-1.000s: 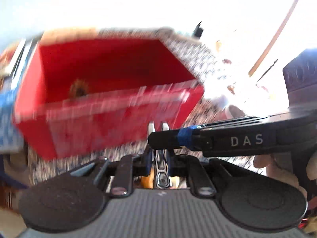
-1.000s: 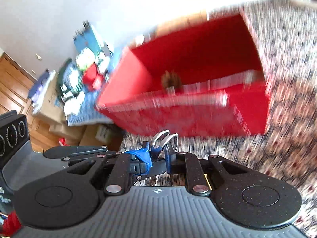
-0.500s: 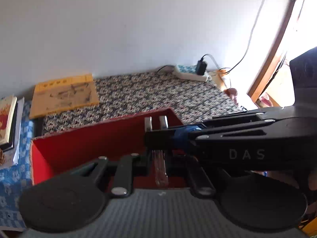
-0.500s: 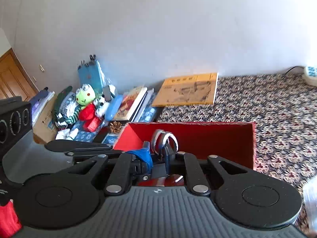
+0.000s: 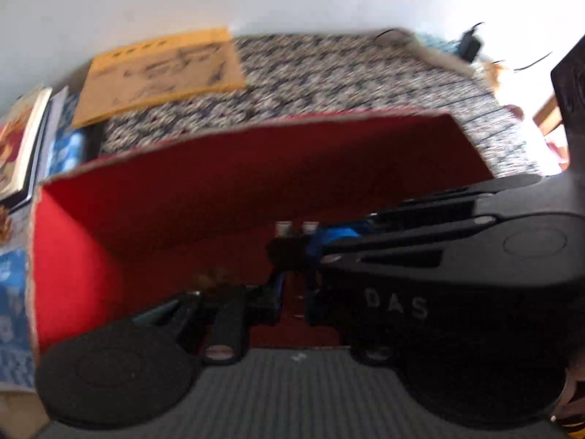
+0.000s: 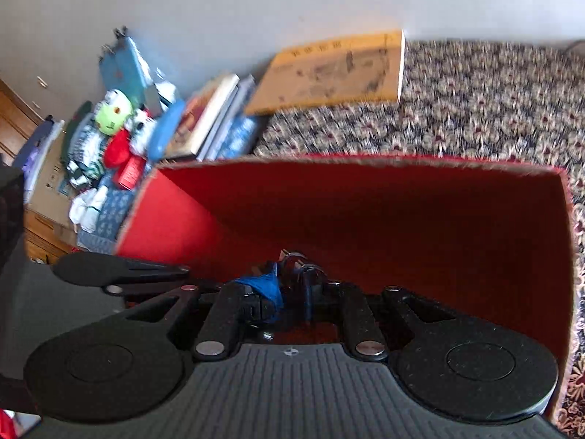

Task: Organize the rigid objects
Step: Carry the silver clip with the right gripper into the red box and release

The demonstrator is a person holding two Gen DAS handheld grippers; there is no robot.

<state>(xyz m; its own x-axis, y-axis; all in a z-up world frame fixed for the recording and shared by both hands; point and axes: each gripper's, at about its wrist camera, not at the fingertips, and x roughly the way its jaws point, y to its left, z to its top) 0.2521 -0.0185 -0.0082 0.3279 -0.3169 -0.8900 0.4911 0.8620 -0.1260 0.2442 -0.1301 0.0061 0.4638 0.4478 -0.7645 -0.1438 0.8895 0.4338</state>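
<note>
1. The patterned cloth surface (image 6: 493, 102) spreads out ahead of both your grippers and past the box on every side you can see
2. The red box (image 6: 402, 212) sits open-topped right in front of you; both of your grippers reach over its near edge, with its far wall ahead of the fingertips and its right wall just to the right of your right gripper. In the left wrist view the same red box (image 5: 219, 190) fills the middle, blurred
3. A yellow-brown flat book (image 6: 329, 69) lies on the cloth beyond the box, ahead and slightly left of your right gripper
4. Your left gripper (image 5: 296, 230) is down inside the box with its fingers nearly together; blur hides what, if anything, is between them, so the hold cannot be told
5. Your right gripper (image 6: 296, 267) is narrowed around a metal item with rounded loops (image 6: 307, 269), held low inside the box just above its floor
6. A small brown object (image 5: 212, 278) rests on the box floor, left of your left gripper's fingers
</note>
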